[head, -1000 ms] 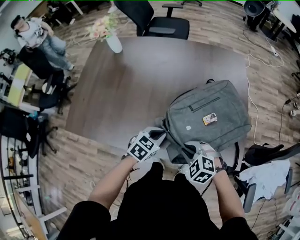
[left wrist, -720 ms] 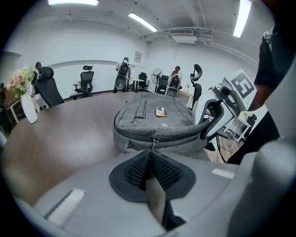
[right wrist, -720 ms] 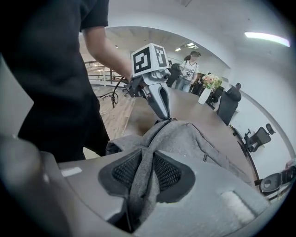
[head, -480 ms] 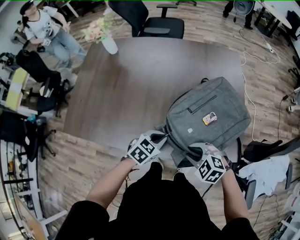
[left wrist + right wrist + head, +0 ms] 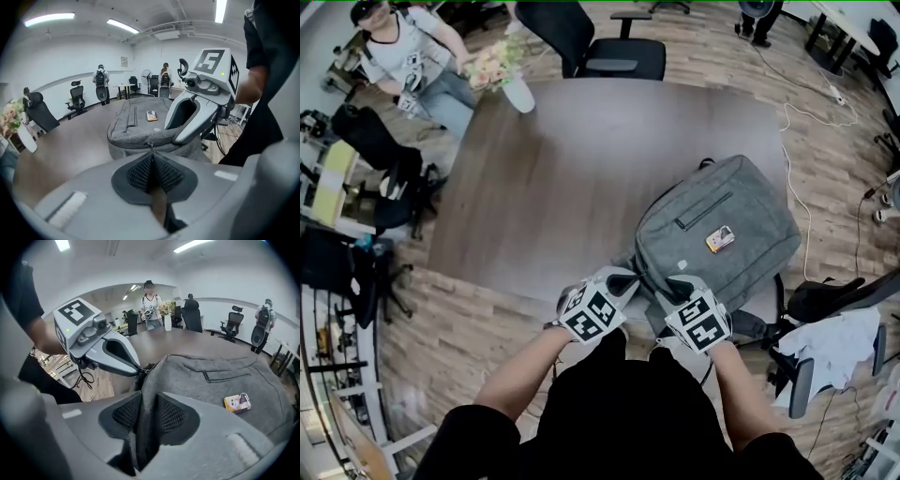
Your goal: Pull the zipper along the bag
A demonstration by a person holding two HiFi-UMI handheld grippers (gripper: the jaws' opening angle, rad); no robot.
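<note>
Grey bag (image 5: 136, 123) — zipper (image 5: 150, 144) in left gripper (image 5: 151, 158)

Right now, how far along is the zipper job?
Done: both grips look set. In hand: the left gripper is shut on the zipper tab at the near end of the bag. The right gripper, its jaws just widened, pinches a fold of the bag beside it. Left: the pull itself. The tab sits at that near end, and I can't tell how much is already unzipped.
</note>
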